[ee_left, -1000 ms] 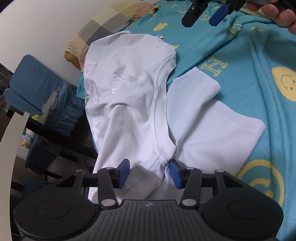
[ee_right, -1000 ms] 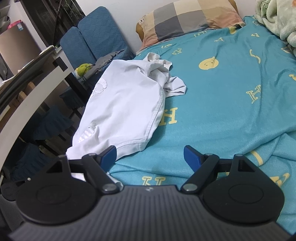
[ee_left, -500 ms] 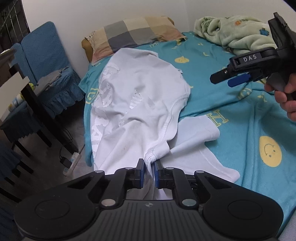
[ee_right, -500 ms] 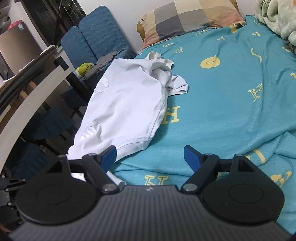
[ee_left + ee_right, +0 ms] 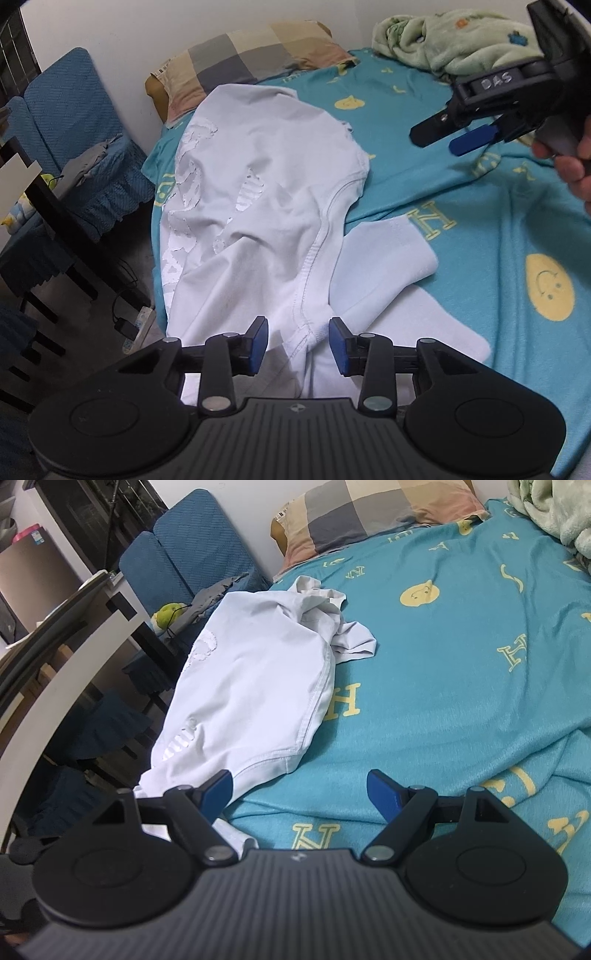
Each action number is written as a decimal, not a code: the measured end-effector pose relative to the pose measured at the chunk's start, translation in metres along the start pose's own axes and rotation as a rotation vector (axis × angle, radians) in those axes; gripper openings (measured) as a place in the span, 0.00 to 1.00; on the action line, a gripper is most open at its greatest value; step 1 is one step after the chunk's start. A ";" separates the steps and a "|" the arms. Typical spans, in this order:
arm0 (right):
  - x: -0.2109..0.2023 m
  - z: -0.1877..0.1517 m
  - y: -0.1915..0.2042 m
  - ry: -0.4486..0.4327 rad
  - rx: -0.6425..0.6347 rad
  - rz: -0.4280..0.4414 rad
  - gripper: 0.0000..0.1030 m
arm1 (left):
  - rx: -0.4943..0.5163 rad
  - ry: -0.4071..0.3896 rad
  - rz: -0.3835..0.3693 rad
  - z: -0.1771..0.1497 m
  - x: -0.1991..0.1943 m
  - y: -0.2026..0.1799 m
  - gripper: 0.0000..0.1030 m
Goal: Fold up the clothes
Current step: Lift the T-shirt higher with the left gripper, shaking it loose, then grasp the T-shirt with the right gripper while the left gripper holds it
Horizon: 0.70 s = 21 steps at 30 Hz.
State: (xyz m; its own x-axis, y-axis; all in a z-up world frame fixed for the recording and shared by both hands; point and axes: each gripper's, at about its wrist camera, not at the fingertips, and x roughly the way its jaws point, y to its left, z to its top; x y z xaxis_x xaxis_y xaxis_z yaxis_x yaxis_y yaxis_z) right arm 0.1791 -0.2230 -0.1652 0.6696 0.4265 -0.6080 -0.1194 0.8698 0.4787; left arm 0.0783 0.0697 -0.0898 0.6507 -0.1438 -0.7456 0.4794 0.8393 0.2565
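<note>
Change since half a second ago: left gripper (image 5: 298, 345) was clamped on the white T-shirt's (image 5: 258, 206) seam near the armpit; its blue pads now stand apart, with the seam fold lying loose between them, touching neither pad clearly. Right gripper (image 5: 299, 797) unchanged: fingers spread wide, nothing between them, hovering over the bedsheet (image 5: 461, 672).

Count, task items:
- T-shirt, white, cracked white print: one. Lies crumpled along the bed's left edge, part draped over the side toward the floor; one sleeve (image 5: 384, 251) spread flat on the sheet to the right of the body.

Count, tools:
- Grippers: two. The right one also shows in the left wrist view (image 5: 458, 136), held in a hand (image 5: 576, 170) above the sheet, well apart from the shirt.

Count, surroundings:
- Bedsheet, teal, yellow smileys and letters: one.
- Checked pillow (image 5: 251, 55): one, at the head of the bed.
- Green blanket (image 5: 454, 40): one, bunched beside the pillow.
- Blue chair (image 5: 192, 554): one, left of the bed.
</note>
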 end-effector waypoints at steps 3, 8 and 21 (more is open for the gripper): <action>0.001 -0.001 0.000 0.000 -0.003 -0.002 0.79 | -0.101 -0.048 0.011 0.003 -0.003 0.012 0.12; 0.001 -0.004 0.004 -0.013 -0.066 -0.008 0.79 | -0.275 -0.281 0.010 0.012 -0.049 0.037 0.11; 0.053 -0.010 0.060 -0.090 -0.272 0.043 0.79 | -0.545 -0.549 0.002 0.003 -0.105 0.078 0.11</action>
State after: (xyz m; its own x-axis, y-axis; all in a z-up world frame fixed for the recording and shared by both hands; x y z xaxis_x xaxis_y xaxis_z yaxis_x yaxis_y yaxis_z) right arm 0.2002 -0.1455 -0.1744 0.7207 0.4517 -0.5259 -0.3338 0.8910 0.3079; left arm 0.0490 0.1485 0.0103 0.9182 -0.2616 -0.2973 0.2127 0.9591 -0.1871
